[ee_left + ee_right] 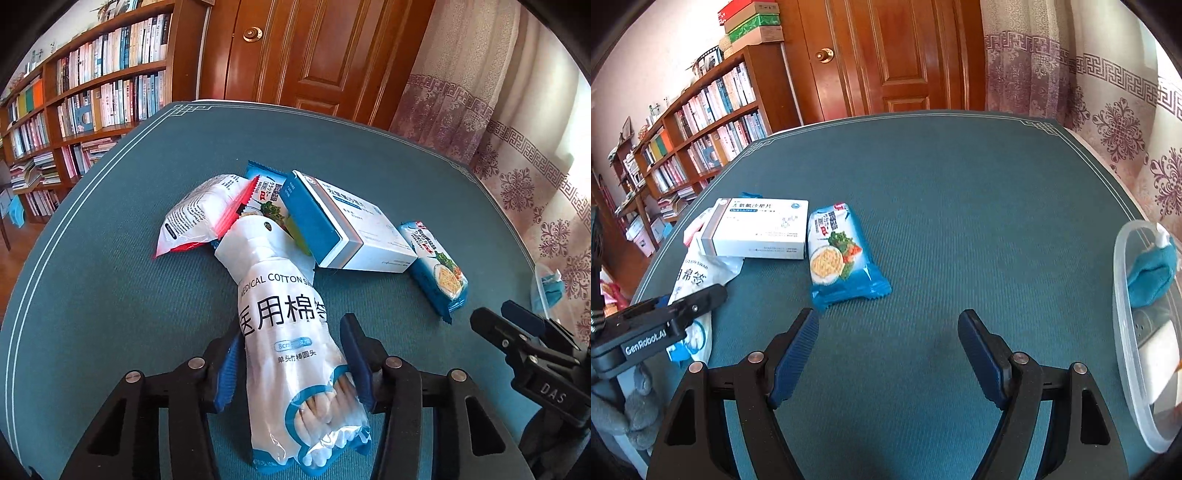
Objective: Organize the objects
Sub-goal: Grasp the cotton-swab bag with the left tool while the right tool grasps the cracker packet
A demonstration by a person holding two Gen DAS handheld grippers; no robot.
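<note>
A white bag of medical cotton swabs [291, 332] lies on the blue table mat [110, 277] between the fingers of my left gripper [291, 360]; the pads sit against its sides. Behind it lie a white and blue medicine box [354, 225], a red-edged white packet [199, 214] and two blue cracker packets [437, 266]. My right gripper [888, 354] is open and empty above bare mat, to the right of the cracker packet [842, 254] and the box [757, 230]. The swab bag also shows in the right wrist view [698, 273].
A clear plastic container [1126, 332] holding a blue cloth stands at the table's right edge. A bookshelf [92, 92], a wooden door [314, 55] and a patterned curtain [517, 147] lie beyond the table.
</note>
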